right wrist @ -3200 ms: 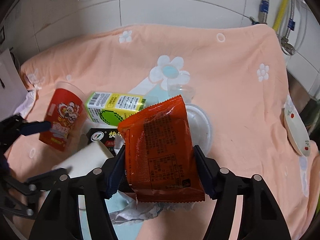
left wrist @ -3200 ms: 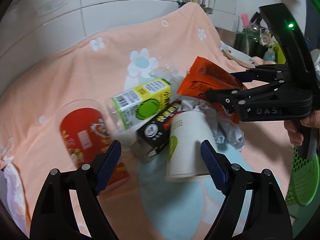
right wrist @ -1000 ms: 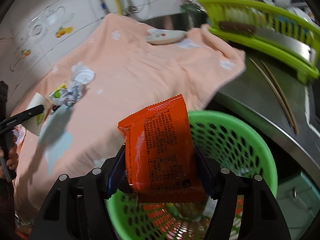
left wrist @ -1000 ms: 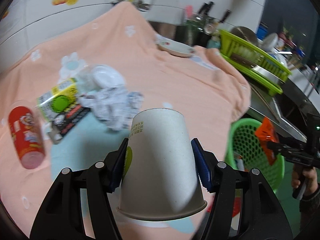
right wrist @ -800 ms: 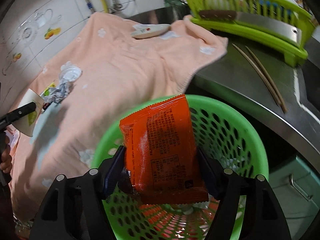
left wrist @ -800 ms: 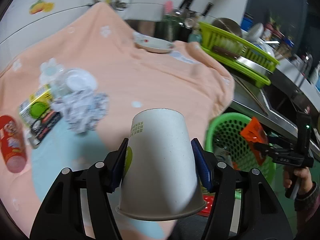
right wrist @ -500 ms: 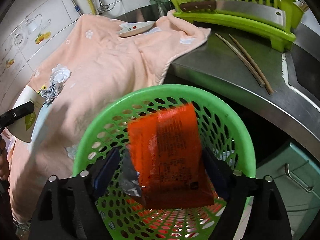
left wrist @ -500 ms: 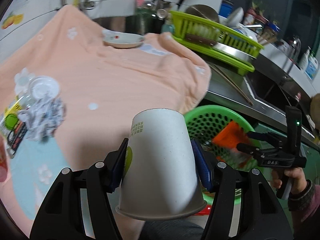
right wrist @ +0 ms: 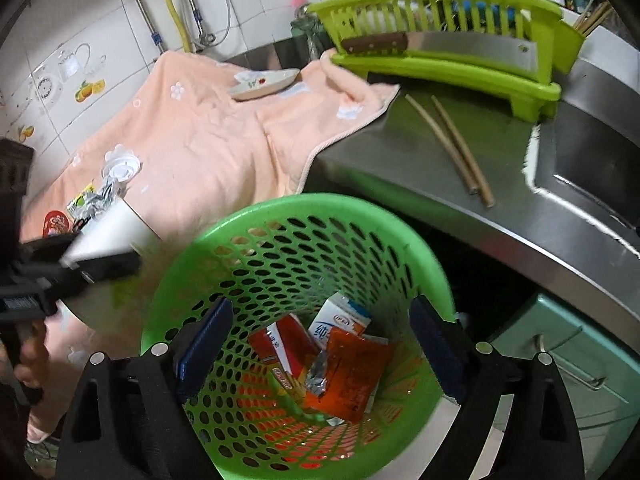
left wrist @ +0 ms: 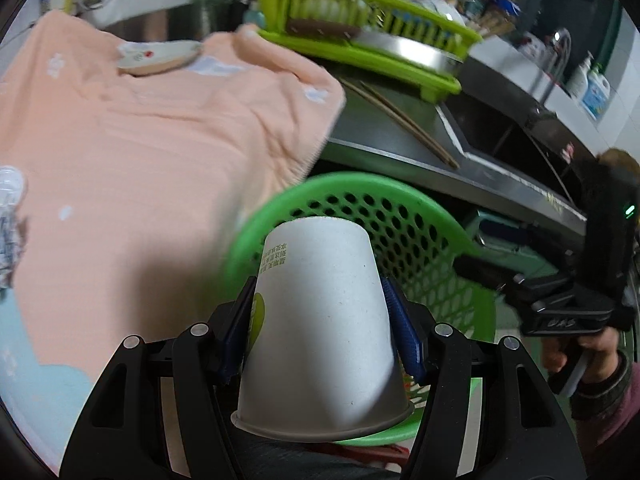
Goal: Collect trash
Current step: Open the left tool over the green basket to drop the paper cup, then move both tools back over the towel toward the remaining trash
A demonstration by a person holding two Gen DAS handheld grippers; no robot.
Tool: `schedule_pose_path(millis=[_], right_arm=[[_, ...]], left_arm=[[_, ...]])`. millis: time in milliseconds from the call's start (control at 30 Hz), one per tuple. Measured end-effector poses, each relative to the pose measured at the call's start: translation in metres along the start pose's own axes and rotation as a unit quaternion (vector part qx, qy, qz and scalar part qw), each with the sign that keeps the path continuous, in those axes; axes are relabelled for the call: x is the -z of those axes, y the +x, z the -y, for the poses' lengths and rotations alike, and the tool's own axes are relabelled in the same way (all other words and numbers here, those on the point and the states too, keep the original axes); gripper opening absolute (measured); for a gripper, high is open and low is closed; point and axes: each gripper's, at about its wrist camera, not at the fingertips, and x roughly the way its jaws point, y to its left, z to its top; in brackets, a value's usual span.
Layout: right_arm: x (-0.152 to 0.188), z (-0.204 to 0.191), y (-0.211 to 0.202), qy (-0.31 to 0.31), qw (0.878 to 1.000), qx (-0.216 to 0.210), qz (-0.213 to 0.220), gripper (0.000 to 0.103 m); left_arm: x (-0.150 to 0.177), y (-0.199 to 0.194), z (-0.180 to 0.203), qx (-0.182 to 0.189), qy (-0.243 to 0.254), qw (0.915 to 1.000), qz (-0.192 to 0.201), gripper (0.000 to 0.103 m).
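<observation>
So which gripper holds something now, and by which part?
The left gripper holds the white paper cup, upside down, by its side walls. The right gripper holds nothing.

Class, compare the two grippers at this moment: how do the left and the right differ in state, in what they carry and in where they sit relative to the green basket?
The left gripper is shut on the white paper cup; the right gripper is open with nothing between its fingers. The left sits at the green basket's rim, beside the peach towel; the right hangs above the basket's mouth, over the orange snack packet lying inside. Both are black with blue pads.
</observation>
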Motion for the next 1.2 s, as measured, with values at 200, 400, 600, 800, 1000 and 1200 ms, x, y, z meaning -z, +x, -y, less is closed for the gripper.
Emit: schedule_pose_path(millis=[200, 400, 600, 800, 1000, 1200], right_arm=[[0.002, 0.012, -0.013, 0.009, 1.0, 0.01, 0.015, 0.088], [0.006, 0.02, -0.015, 0.023, 1.0, 0.007, 0.017, 0.088], [0.007, 0.021, -0.015, 0.026, 1.0, 0.004, 0.017, 0.088], [0.006, 0.015, -0.016, 0.024, 1.0, -0.001, 0.017, 0.088], [0.003, 0.006, -0.016, 0.015, 1.0, -0.007, 0.018, 0.088], [-0.004, -0.014, -0.01, -0.005, 1.0, -0.022, 0.013, 0.088]], left_arm=[[0.009, 0.035, 0.018, 0.008, 0.012, 0.9992, -0.037, 0.061], [0.02, 0.061, 0.026, 0.009, 0.015, 0.9974, -0.069, 0.063], [0.023, 0.065, 0.026, 0.013, 0.012, 0.9969, -0.077, 0.068], [0.026, 0.057, 0.024, 0.015, 0.012, 0.9972, -0.073, 0.073], [0.024, 0.034, 0.012, 0.01, -0.004, 0.9987, -0.05, 0.073], [0.027, 0.001, -0.009, -0.013, -0.019, 0.9995, -0.02, 0.073]])
